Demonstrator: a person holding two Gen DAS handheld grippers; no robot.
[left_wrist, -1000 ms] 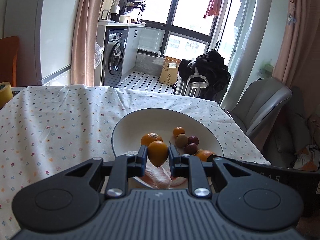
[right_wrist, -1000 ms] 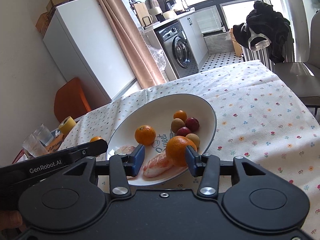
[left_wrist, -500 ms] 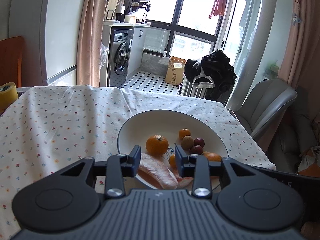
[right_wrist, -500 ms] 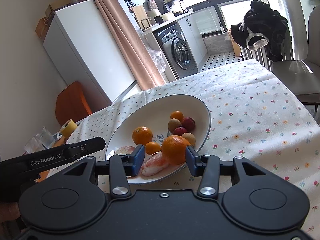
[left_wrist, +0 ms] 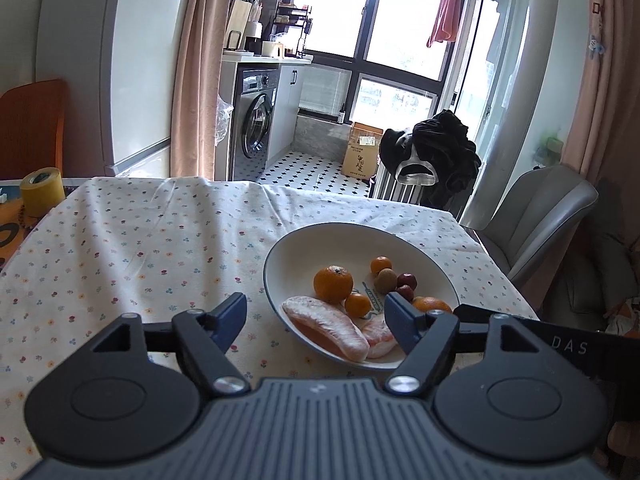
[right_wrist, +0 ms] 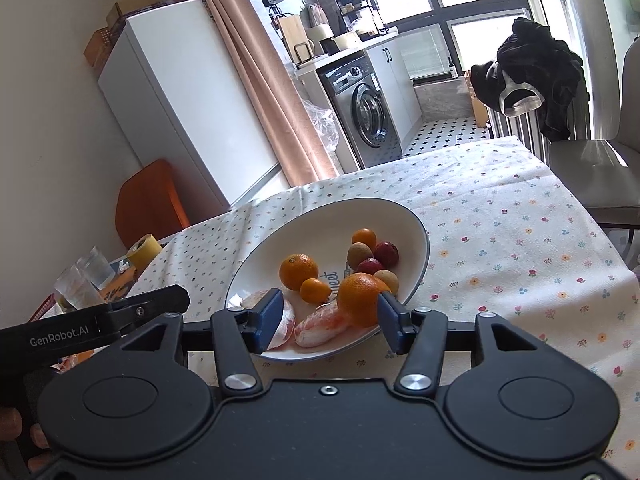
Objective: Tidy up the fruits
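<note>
White and shallow, the plate sits toward the right edge of the table, whose floral cloth is bare to the left. On the plate lie the fruits: a large mandarin near the middle, a small orange just in front of it, two peeled pomelo segments along the near rim, and a cluster of small orange, brown and dark red fruits at the right side. Another orange rests at the near right rim.

The left gripper hovers over the near rim, its jaws spread wide and empty. The right gripper is also spread, holding nothing, with the rim orange just off its right finger.

No loose fruit shows on the cloth, so the sorting looks nearly done. If another piece is to be placed or nudged, the sound way is to come down vertically, close gently on round fruit at its widest girth, and avoid pressing the soft pomelo.
</note>
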